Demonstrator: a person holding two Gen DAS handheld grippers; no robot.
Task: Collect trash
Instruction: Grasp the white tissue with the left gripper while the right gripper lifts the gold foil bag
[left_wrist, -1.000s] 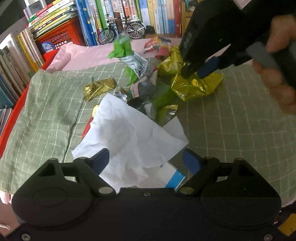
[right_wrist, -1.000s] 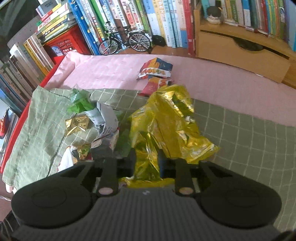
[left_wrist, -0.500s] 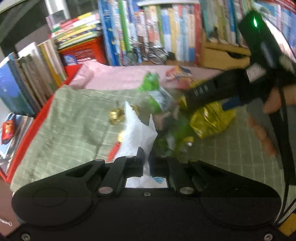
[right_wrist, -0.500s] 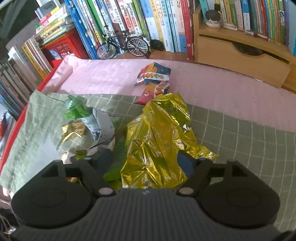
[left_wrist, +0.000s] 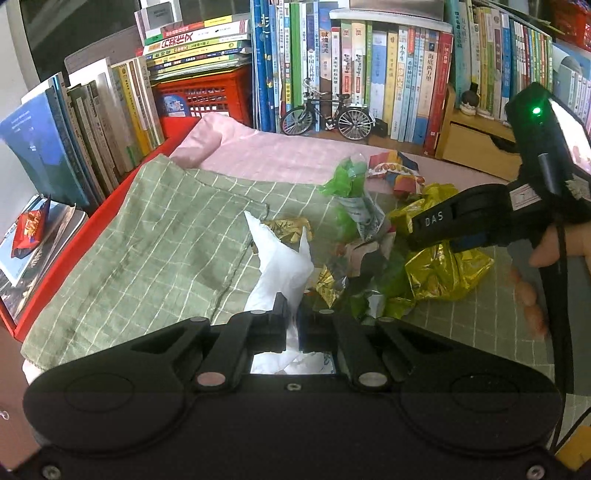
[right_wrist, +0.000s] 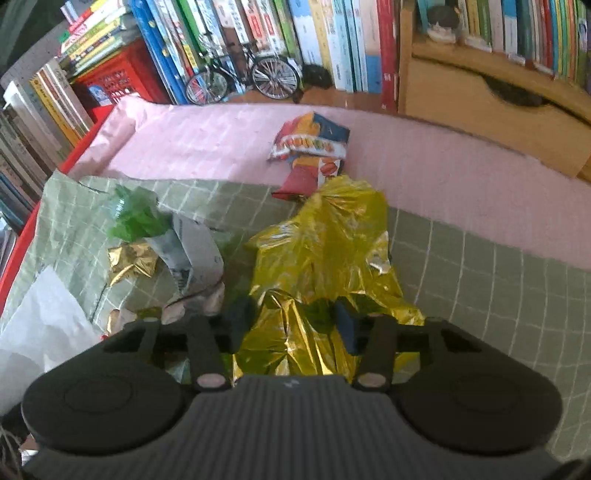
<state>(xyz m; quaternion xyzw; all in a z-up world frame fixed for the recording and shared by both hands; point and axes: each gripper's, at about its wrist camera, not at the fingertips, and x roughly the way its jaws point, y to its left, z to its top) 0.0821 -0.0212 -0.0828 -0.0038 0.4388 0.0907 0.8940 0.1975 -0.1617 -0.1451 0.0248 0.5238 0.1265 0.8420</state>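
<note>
On the green checked cloth (right_wrist: 480, 280), the right gripper (right_wrist: 291, 321) was closing its 2 jaws around the crumpled gold foil wrapper (right_wrist: 325, 251), which stretched straight ahead; the left gripper (left_wrist: 291, 314) pinched crumpled white paper (left_wrist: 284, 266).

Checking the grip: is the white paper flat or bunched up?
Bunched up: the white paper stands in a crumpled peak, pinched between the left gripper's shut fingers.
</note>
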